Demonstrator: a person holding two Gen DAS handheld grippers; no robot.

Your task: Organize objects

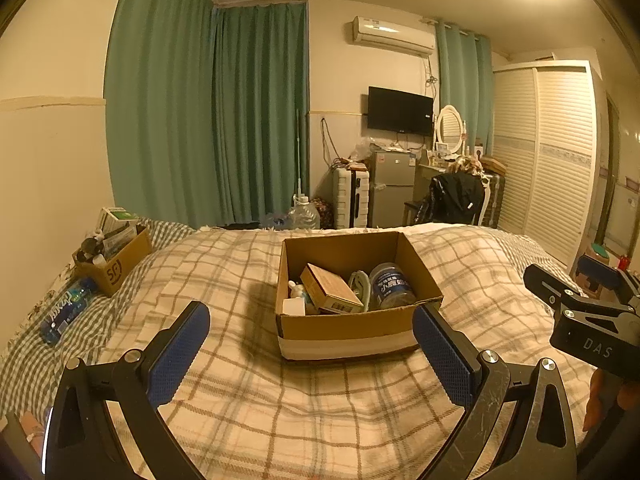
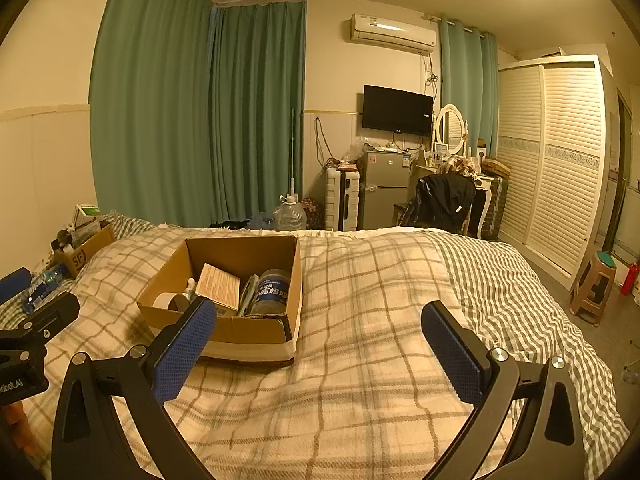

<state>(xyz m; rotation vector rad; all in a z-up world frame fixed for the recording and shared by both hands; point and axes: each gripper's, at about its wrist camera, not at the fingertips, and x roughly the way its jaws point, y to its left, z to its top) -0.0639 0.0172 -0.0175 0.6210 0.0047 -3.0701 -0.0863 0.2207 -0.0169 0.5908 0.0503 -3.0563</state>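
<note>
An open cardboard box (image 1: 344, 330) sits on the checked bedspread; it also shows in the right wrist view (image 2: 248, 334). Inside lie a small brown carton (image 1: 330, 288), a blue-labelled jar (image 1: 390, 286), a white bottle and a tape roll (image 2: 168, 300). My left gripper (image 1: 312, 336) is open and empty, its fingers either side of the box's near wall, held short of it. My right gripper (image 2: 320, 336) is open and empty, to the right of the box over bare bedspread. The right gripper also appears at the right edge of the left wrist view (image 1: 588, 304).
A second cardboard box (image 1: 114, 262) full of items stands at the bed's far left, with a blue water bottle (image 1: 66, 310) lying before it. Beyond the bed are green curtains, a fridge (image 1: 390, 188), a chair with a black jacket and a wardrobe. A stool (image 2: 596, 284) stands right of the bed.
</note>
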